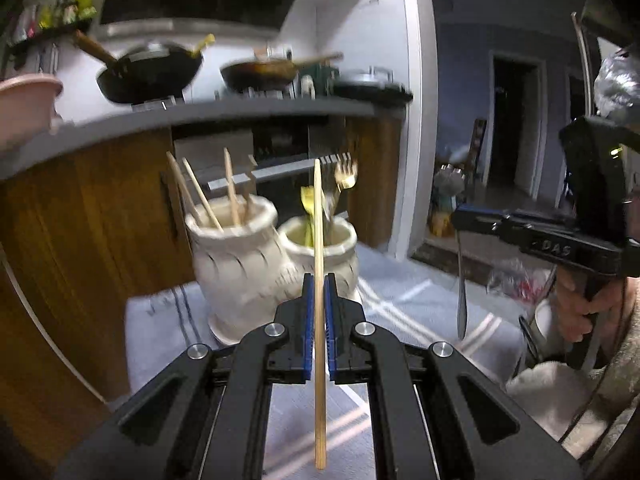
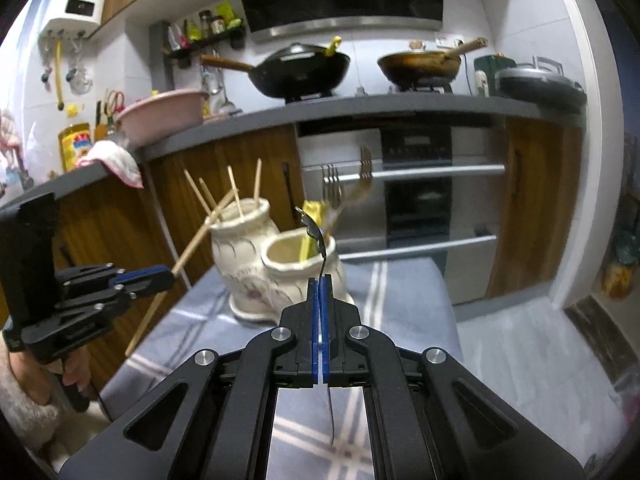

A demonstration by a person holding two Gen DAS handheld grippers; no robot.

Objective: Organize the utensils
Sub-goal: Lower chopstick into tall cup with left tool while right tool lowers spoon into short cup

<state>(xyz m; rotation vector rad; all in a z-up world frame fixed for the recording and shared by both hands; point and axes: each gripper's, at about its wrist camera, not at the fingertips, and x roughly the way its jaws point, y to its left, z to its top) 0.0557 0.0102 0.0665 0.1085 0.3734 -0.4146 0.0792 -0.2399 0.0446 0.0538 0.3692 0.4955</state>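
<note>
Striped grey cloth surface [image 2: 404,300] under two touching cream ceramic holders [image 2: 244,256].

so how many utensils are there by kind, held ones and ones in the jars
chopsticks: 5 (1 in the left gripper, 4 in the taller jar)
forks: 2 (in the shorter jar)
yellow utensil, kind unclear: 1 (shorter jar)
spoon: 1 (in the right gripper)
total: 9
</note>
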